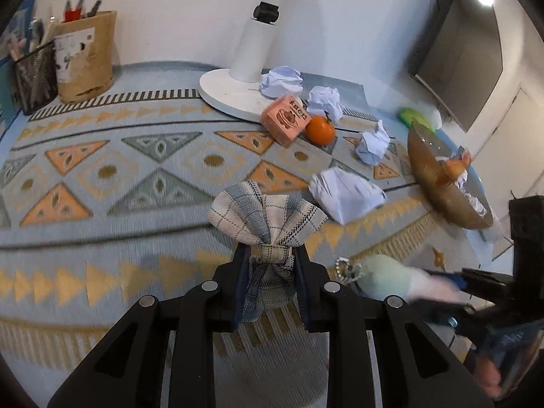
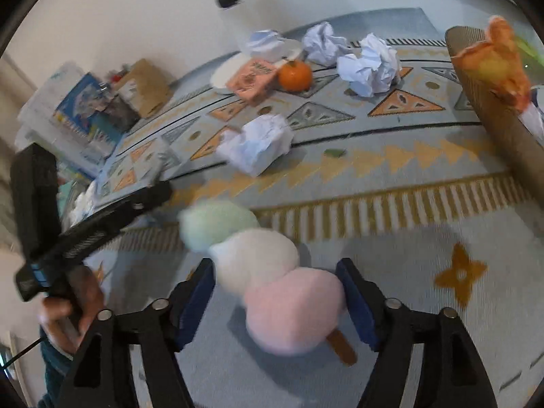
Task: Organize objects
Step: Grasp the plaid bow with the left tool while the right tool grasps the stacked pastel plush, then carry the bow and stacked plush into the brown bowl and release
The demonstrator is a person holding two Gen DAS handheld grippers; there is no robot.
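Pickup step, both grippers loaded or nearly so.
Your left gripper has its jaws pinched tight on the plaid cloth bow. Your right gripper stands partly open with the plush dango toy between its jaws, contact unclear. Next you need a firm grip, then carry both toward the brown basket, ahead and right.

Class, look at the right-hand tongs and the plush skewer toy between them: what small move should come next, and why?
Probably close the right tongs on the plush skewer toy's pink ball. The pads stand either side of it with gaps showing, so nothing is gripped yet, while the left tongs already pinch the plaid cloth bow.
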